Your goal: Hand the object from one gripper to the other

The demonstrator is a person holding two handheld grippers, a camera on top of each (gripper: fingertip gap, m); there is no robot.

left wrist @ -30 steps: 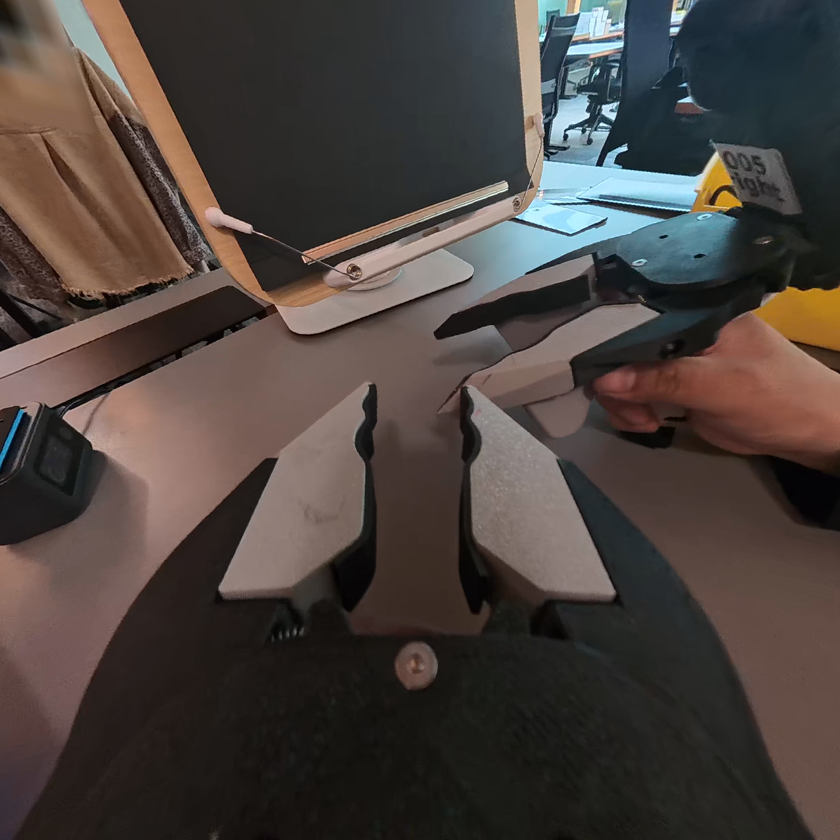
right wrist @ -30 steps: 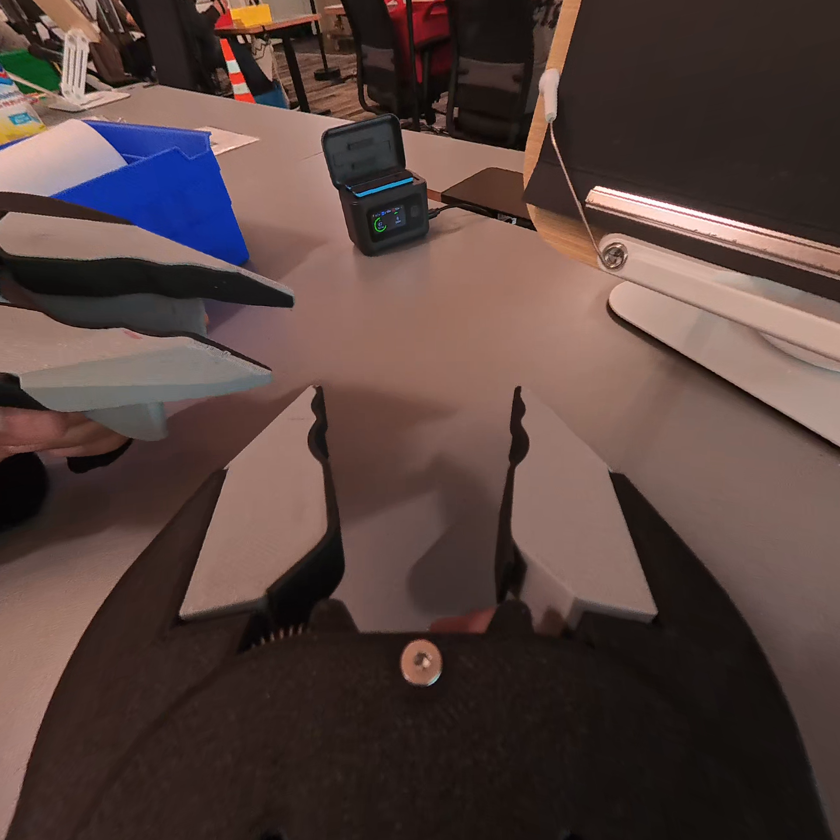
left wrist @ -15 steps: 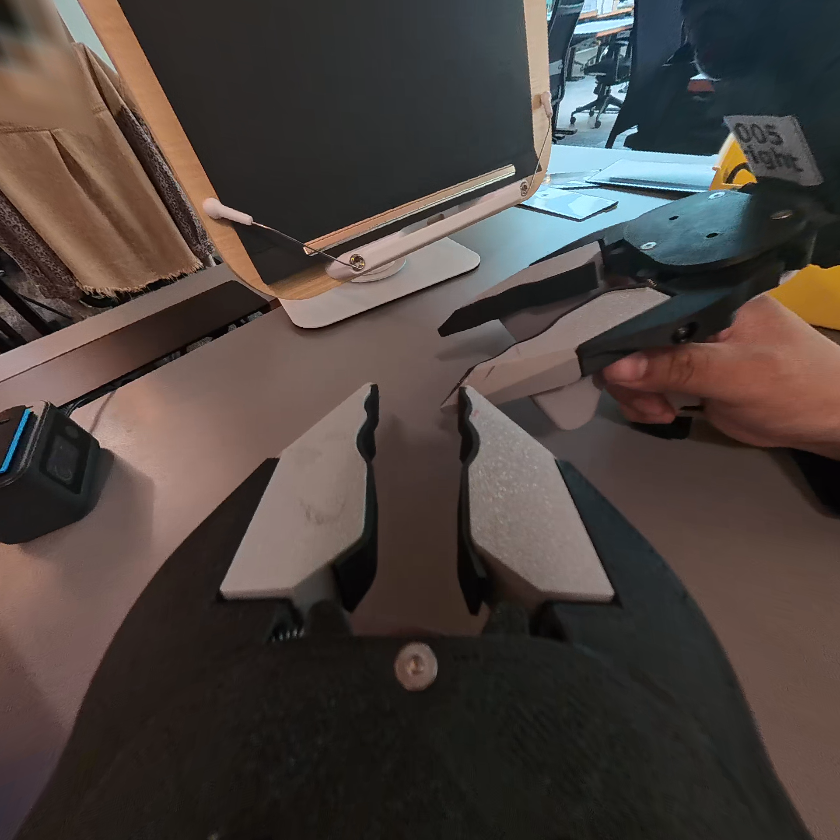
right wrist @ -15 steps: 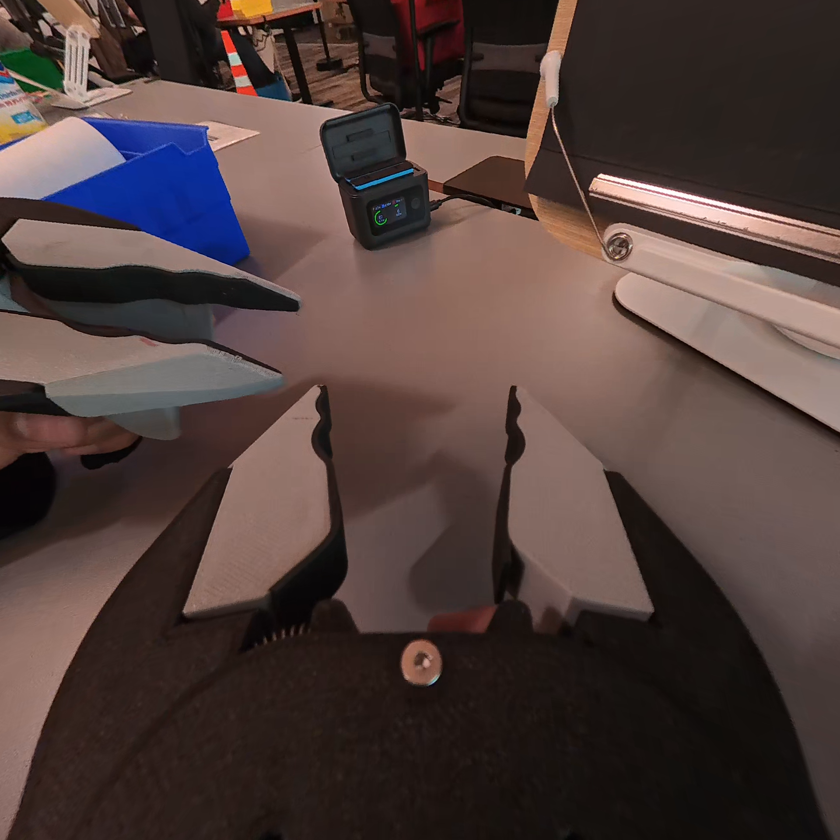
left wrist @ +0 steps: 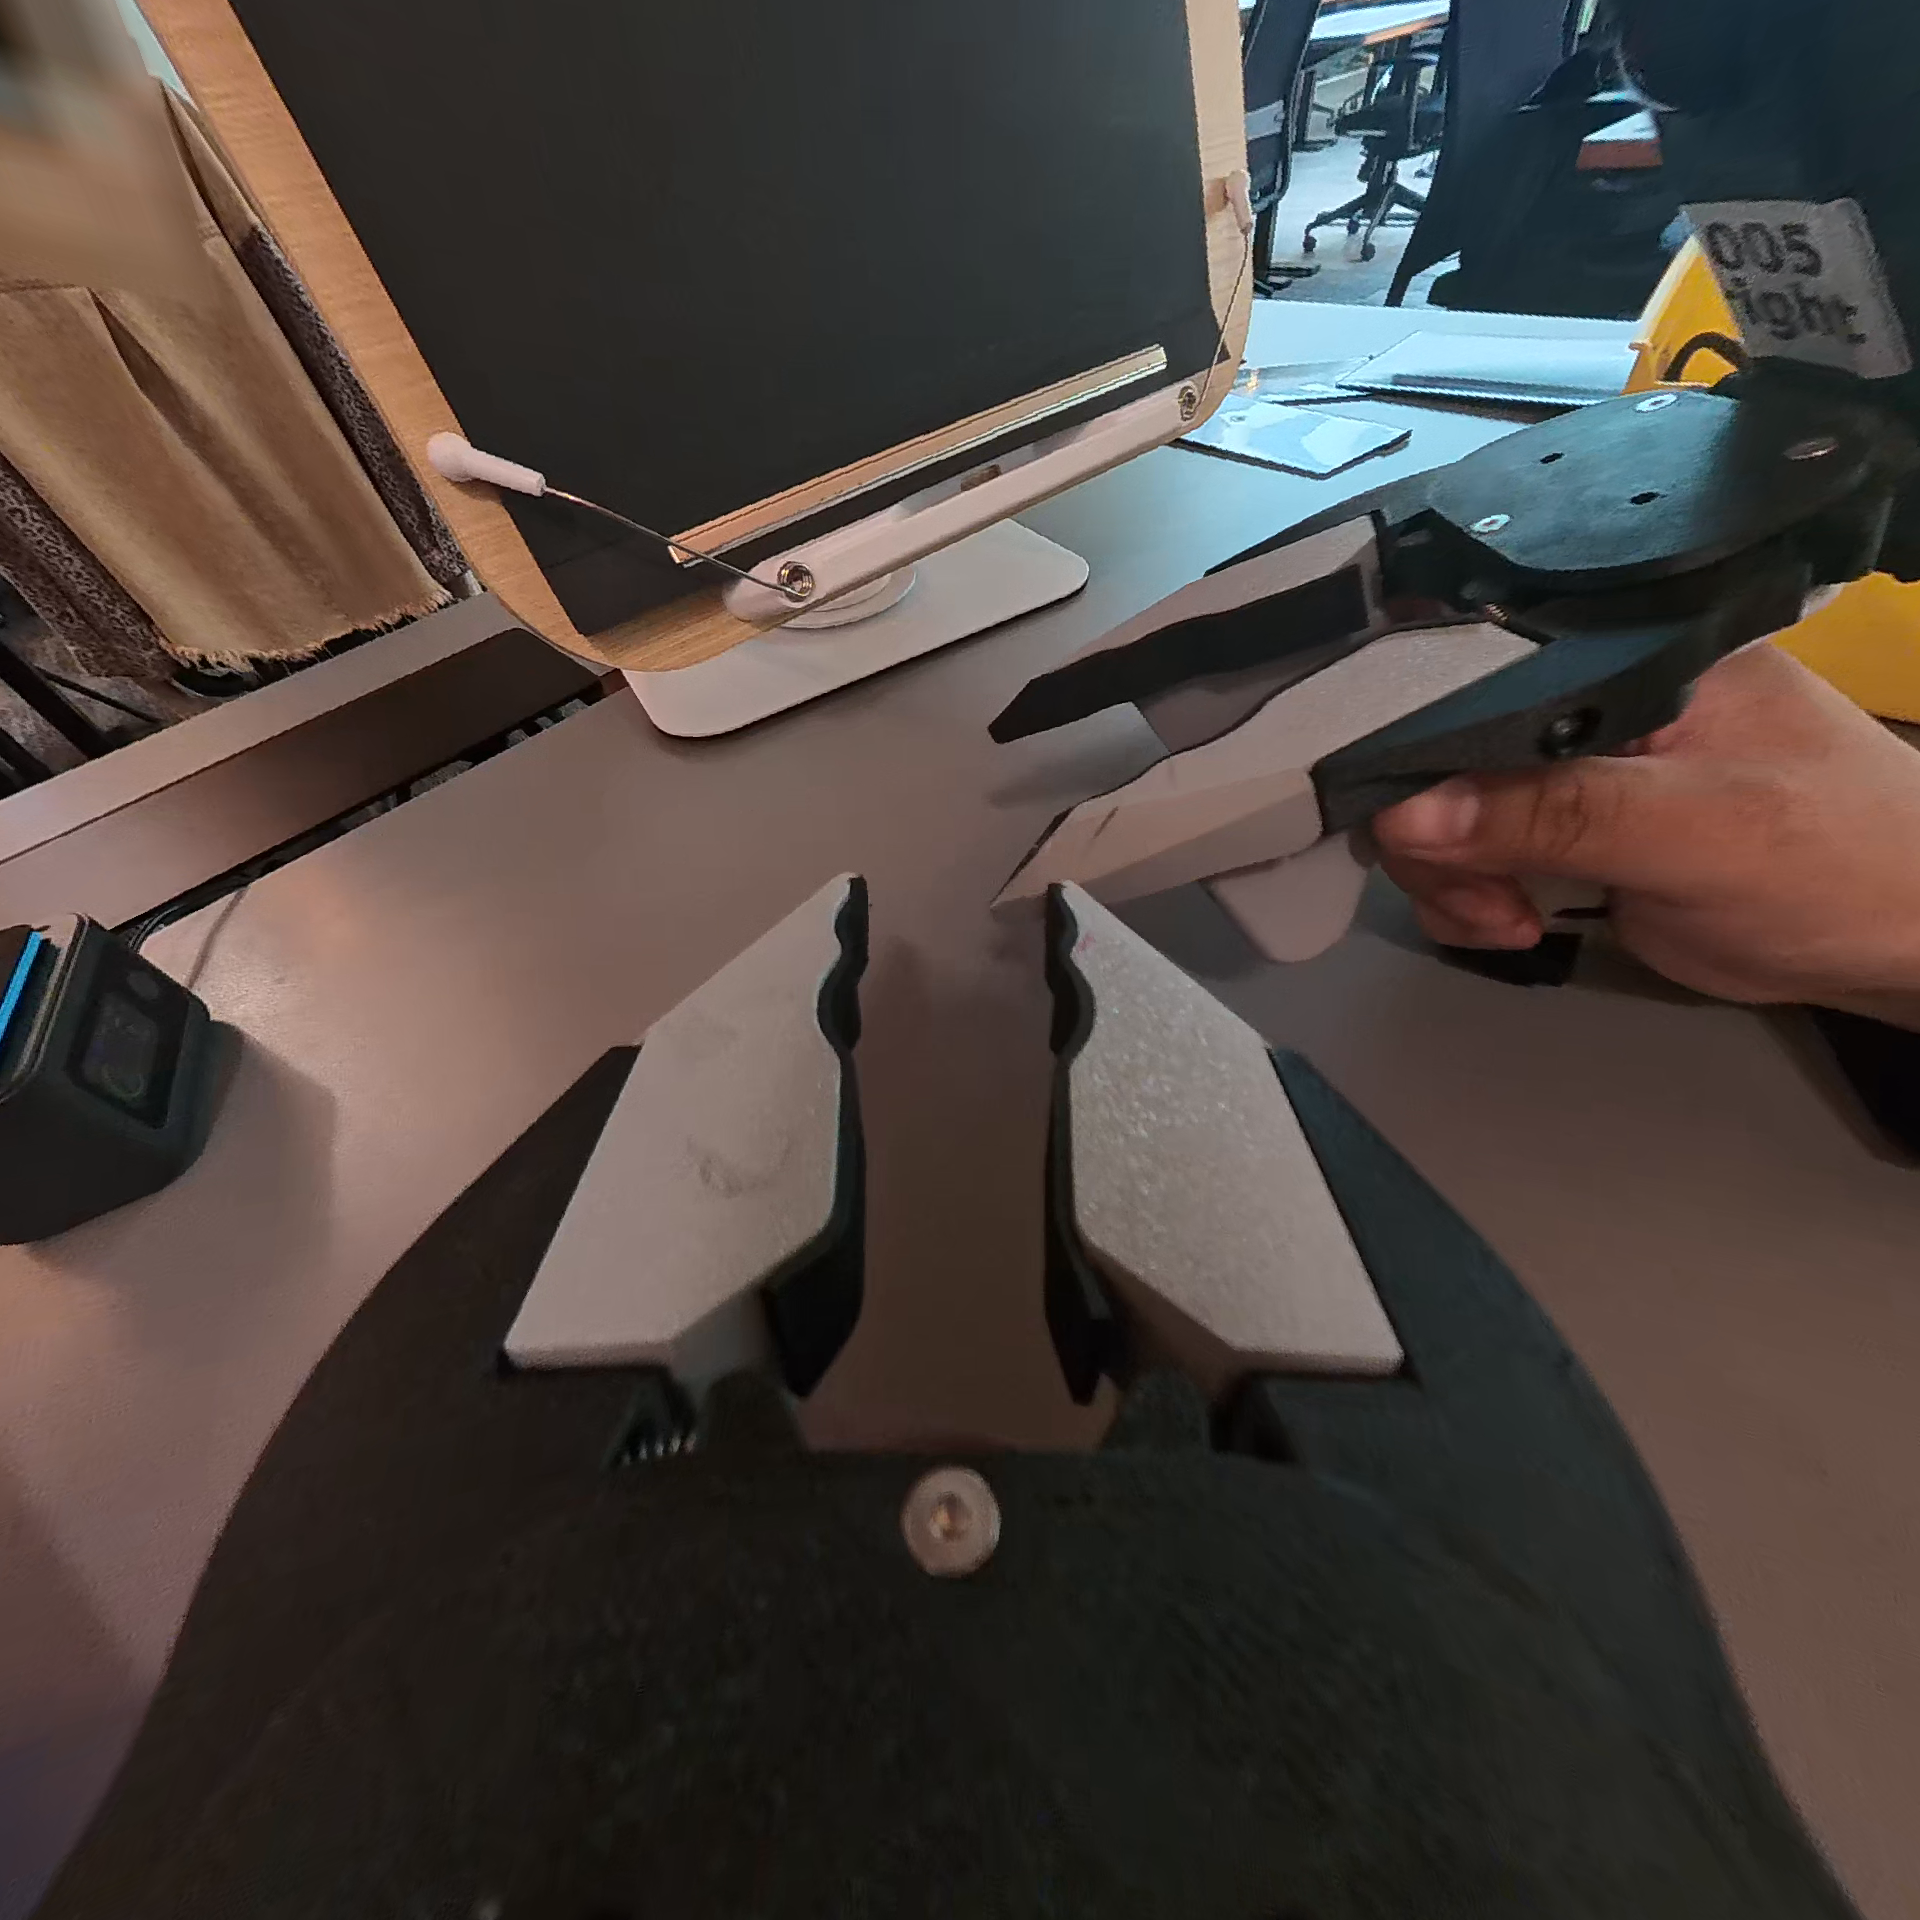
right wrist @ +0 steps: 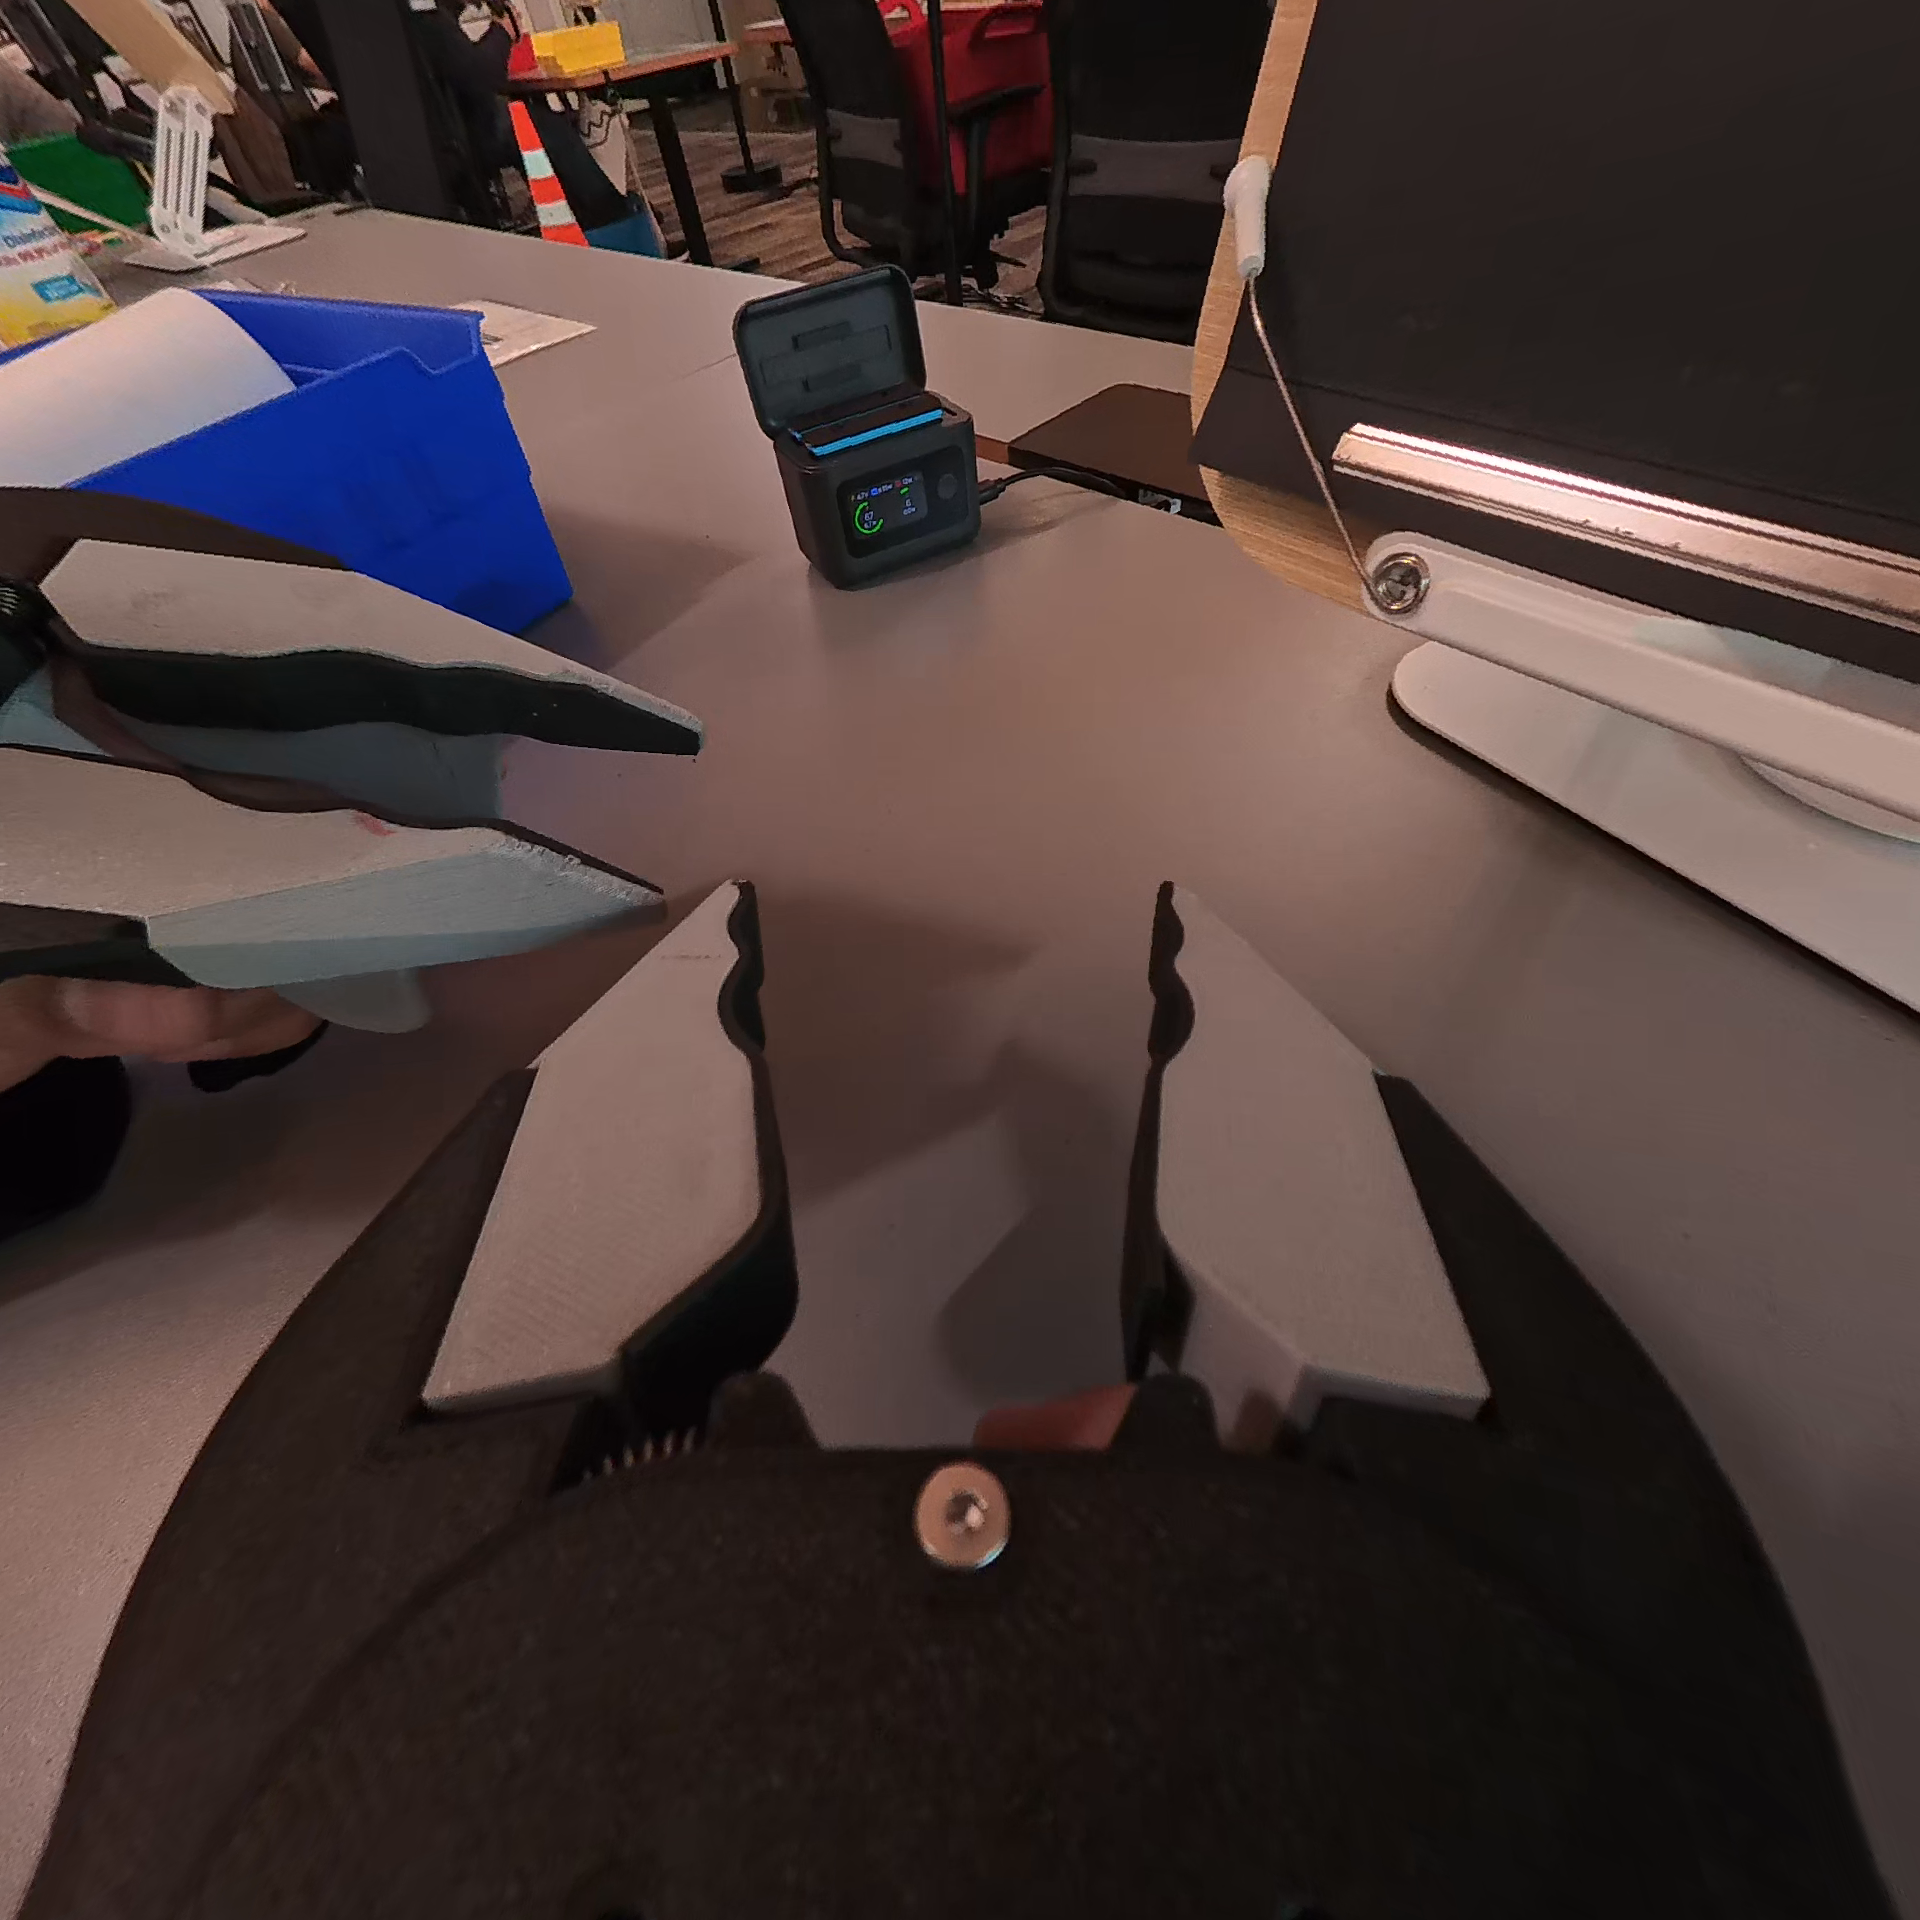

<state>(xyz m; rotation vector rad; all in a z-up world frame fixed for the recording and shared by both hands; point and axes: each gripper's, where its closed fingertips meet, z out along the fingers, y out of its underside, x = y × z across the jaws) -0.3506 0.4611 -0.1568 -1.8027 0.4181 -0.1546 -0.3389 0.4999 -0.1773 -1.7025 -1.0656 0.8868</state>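
At the lower centre of the left wrist view, the left gripper [left wrist: 951, 904] hovers over the grey-brown table [left wrist: 436, 935] with its grey fingers [left wrist: 727, 1132] a narrow gap apart and nothing between them. The right gripper [left wrist: 997, 810] reaches in from the right of that frame, turned on its side so one finger lies above the other, its fingers spread and empty, gripped by a bare hand [left wrist: 1662, 862]; its lower fingertip sits just beside the left gripper's right fingertip, though whether they touch I cannot tell. In the right wrist view the right gripper [right wrist: 951, 894] fills the lower centre, fingers [right wrist: 623, 1174] wide apart over bare table [right wrist: 987, 748], while the left gripper [right wrist: 675, 810] comes in from the left edge, also on its side, narrowly parted and empty. The object to be handed over shows in neither view and neither gripper holds anything. A dark screen with a wooden frame on a white stand [left wrist: 727, 260] fills the upper part of the left wrist view and the upper right of the right wrist view. A small black charging case [right wrist: 873, 457] with its lid up and a lit display stands in the upper centre of the right wrist view, with a blue bin [right wrist: 364, 457] to its left.
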